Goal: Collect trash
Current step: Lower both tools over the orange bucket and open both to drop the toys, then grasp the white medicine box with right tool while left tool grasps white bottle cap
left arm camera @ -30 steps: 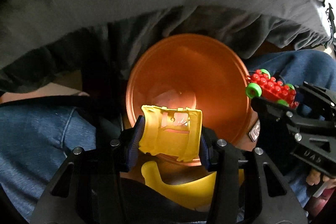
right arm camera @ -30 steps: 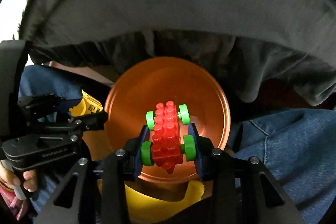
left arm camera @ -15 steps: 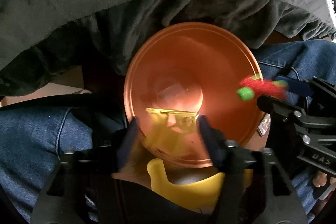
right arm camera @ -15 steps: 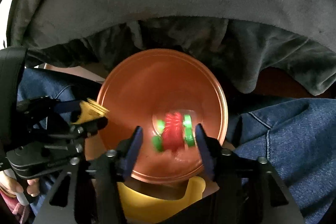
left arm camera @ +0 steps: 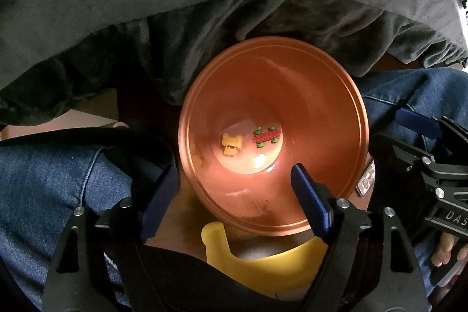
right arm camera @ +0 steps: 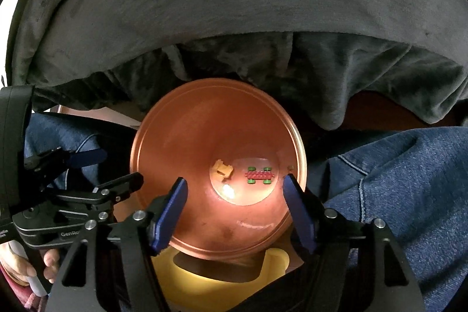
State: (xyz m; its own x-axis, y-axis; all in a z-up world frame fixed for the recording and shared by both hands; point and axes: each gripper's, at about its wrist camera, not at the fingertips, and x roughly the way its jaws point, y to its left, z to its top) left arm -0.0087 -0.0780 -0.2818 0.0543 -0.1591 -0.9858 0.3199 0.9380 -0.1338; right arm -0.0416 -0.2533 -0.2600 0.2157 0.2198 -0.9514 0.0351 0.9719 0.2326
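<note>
Orange bin (left arm camera: 336, 107) between the knees catches both drops — yellow piece (left arm camera: 231, 144) and red toy (left arm camera: 266, 136) lie on its floor. Left hand-held gripper (left arm camera: 234, 195) and right hand-held gripper (right arm camera: 234, 206) hover above, jaws just opened wide, nothing between them.

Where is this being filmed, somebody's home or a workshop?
Probably a home, though little of the room shows. A seated person in jeans has an orange bin between the knees, with a yellow toy piece and a red toy car at its bottom, beside a grey fleece blanket.
</note>
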